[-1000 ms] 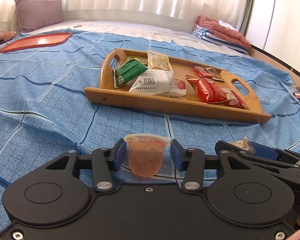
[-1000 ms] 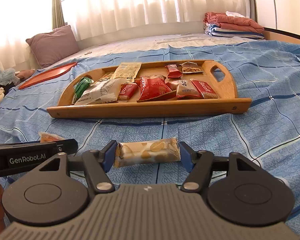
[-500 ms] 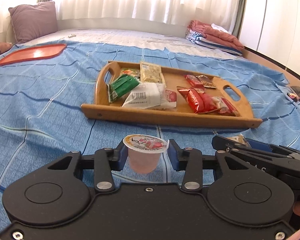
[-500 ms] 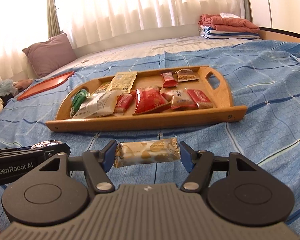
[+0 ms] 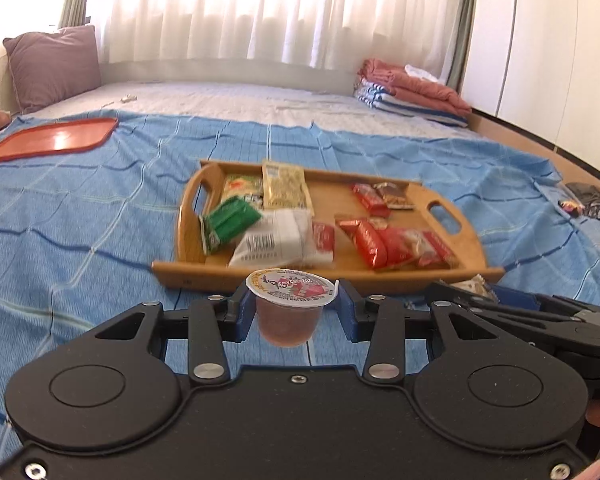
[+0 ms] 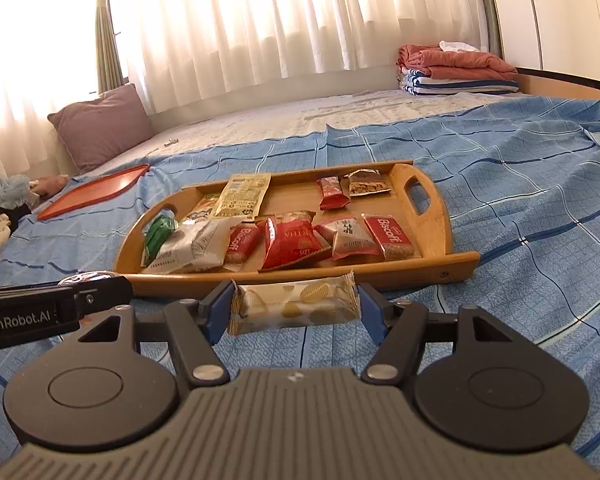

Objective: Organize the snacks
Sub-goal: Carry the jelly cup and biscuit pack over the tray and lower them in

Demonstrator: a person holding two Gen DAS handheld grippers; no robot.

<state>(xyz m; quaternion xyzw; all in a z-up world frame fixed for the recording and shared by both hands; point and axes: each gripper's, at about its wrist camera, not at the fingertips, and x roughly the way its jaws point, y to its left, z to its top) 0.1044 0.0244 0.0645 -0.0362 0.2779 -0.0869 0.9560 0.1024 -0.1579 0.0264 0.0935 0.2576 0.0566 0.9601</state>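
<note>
My left gripper (image 5: 292,310) is shut on a small jelly cup (image 5: 289,308) with a printed foil lid, held upright above the blue bedspread. In the right wrist view, my right gripper (image 6: 294,306) is shut on a pale cracker packet (image 6: 294,305), gripped end to end and lying level. Just beyond both lies a wooden tray (image 5: 466,236) with handles, also seen as the wooden tray (image 6: 436,220), holding several snack packets: green, white and red ones. Each gripper shows in the other's view: the right gripper (image 5: 476,290) low right, the left gripper (image 6: 96,286) low left.
An orange tray (image 5: 56,140) lies far left on the bedspread. A purple pillow (image 5: 52,66) leans at the back left. Folded blankets (image 5: 412,90) are stacked at the back right. Dark items (image 5: 592,202) lie at the bed's right edge.
Both grippers have risen with their snacks, so the cup's lid now shows from above and the wooden tray sits lower and closer behind it. The left jaws tightened slightly on the cup.
</note>
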